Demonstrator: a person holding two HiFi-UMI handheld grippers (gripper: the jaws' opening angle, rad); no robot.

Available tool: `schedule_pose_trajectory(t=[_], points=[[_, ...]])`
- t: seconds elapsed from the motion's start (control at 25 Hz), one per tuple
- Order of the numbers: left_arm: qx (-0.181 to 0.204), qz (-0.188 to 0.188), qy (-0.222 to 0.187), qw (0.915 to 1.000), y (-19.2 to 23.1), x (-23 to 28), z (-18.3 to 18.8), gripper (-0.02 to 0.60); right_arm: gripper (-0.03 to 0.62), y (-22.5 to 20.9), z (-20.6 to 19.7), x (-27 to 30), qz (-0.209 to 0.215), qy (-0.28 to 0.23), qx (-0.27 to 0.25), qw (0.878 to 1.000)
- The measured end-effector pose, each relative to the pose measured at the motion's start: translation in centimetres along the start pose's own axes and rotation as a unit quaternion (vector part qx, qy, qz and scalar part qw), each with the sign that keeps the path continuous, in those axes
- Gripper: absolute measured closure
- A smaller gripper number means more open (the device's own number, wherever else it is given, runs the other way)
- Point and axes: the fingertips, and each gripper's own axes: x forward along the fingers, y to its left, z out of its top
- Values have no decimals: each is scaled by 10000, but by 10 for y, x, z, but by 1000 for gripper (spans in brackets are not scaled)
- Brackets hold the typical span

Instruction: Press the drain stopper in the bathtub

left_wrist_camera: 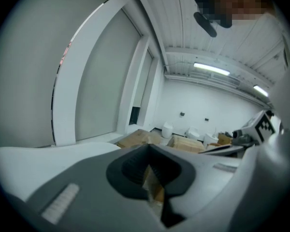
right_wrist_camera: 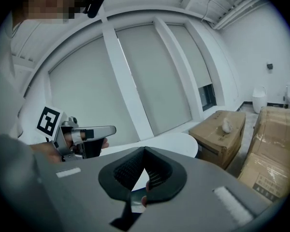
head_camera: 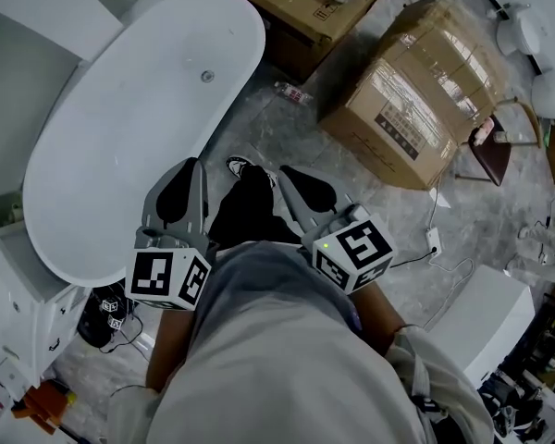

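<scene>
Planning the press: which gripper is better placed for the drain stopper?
Left, probably. The left gripper points at the bathtub rim, nearer the drain stopper; the right gripper hangs over the floor, farther off.

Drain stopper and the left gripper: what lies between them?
Only bare white bathtub surface, seen in the head view, separates the drain stopper from the left gripper.

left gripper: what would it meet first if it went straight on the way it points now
Most likely a cardboard box, which shows just beyond the closed tips of the left gripper. The white bathtub lies off to its left, out of that line. Depth is unclear.
</scene>
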Motion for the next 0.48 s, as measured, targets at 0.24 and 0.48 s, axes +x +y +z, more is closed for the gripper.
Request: schedule_pose_trajectory(t=[0.24,0.48], points=[[-256,-123,-42,9996,7,46,14,581,595,-28,20,38,182,85,-90,9998],[-450,14,-72,9990,28,87,31,581,595,-54,43,73,366,207,-77,9991]])
